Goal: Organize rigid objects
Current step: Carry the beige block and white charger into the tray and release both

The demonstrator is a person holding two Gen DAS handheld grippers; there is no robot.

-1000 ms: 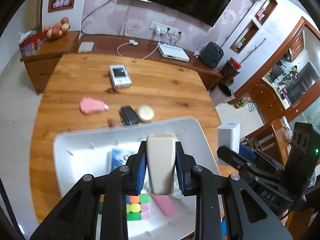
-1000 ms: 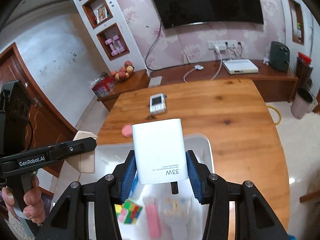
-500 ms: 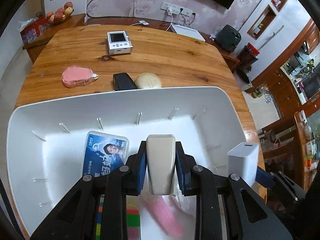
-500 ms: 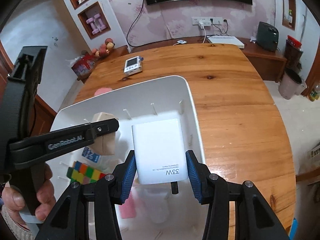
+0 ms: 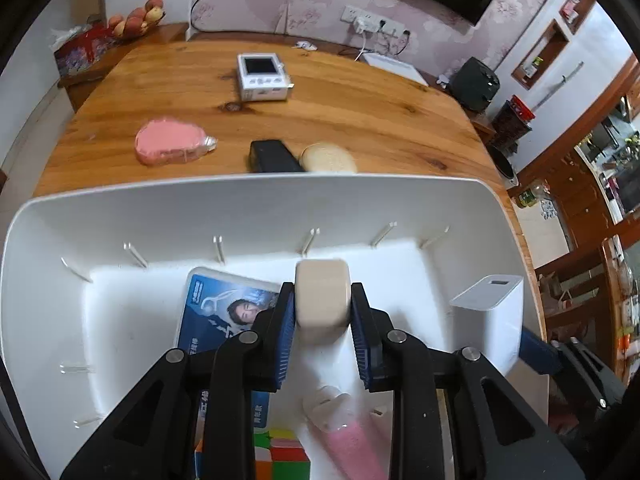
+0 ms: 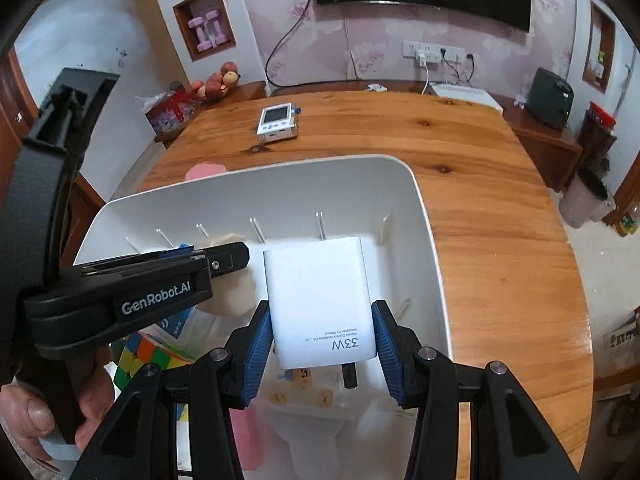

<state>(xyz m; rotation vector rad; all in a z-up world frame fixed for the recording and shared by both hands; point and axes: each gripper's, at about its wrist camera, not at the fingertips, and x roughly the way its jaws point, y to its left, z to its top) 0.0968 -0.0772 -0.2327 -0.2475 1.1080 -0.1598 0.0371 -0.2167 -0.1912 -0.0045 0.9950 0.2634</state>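
The left gripper pinches a beige block between its blue pads, inside the white bin, just above the bin floor. The right gripper clamps a white charger marked 33W, also held inside the bin near its right wall. On the bin floor lie a blue printed box, a colour cube and a pink item. The bin stands on the wooden counter. Beyond its far rim, on the counter, rest a pink case, a black block, a round beige case and a small white screen device
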